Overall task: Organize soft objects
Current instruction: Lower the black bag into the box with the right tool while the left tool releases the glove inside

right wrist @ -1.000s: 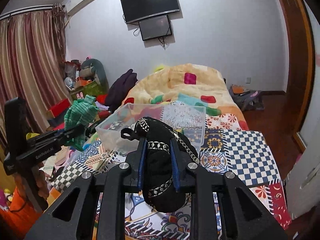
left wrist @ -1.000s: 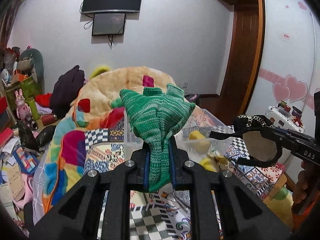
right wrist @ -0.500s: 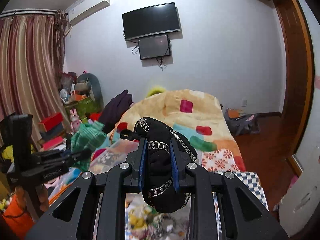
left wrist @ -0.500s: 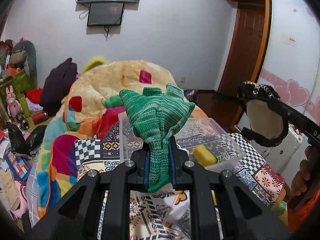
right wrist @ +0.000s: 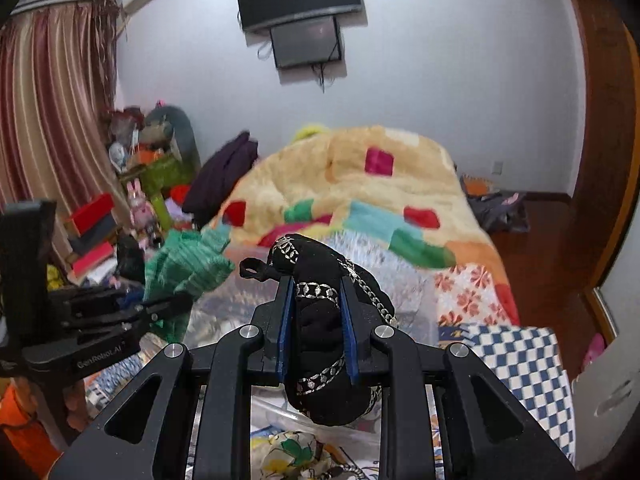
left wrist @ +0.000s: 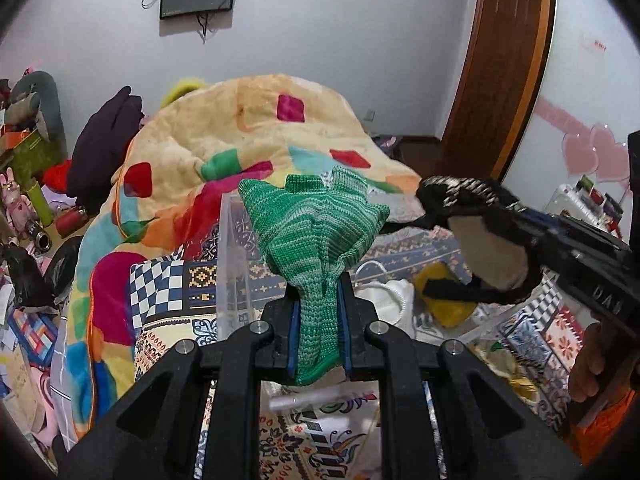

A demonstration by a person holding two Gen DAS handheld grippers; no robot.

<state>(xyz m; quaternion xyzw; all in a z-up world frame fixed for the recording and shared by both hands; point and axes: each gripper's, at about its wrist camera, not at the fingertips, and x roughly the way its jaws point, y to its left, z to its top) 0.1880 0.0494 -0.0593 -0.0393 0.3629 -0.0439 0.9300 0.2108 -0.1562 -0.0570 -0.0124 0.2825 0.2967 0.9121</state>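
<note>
bed: carries clear bin near its front edge.
left gripper: clamped on green knit piece, held above bin.
right gripper: clamped on black chained pouch, above bin.
risk: chain may snag a pad on release; knit may land outside bin wall.
change vs 0.5 s ago: both tilted downward, bin interior now below.

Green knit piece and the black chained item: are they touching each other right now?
Apart. The right wrist view shows the green knit piece left of the black chained item, with the bedspread visible between them.
</note>
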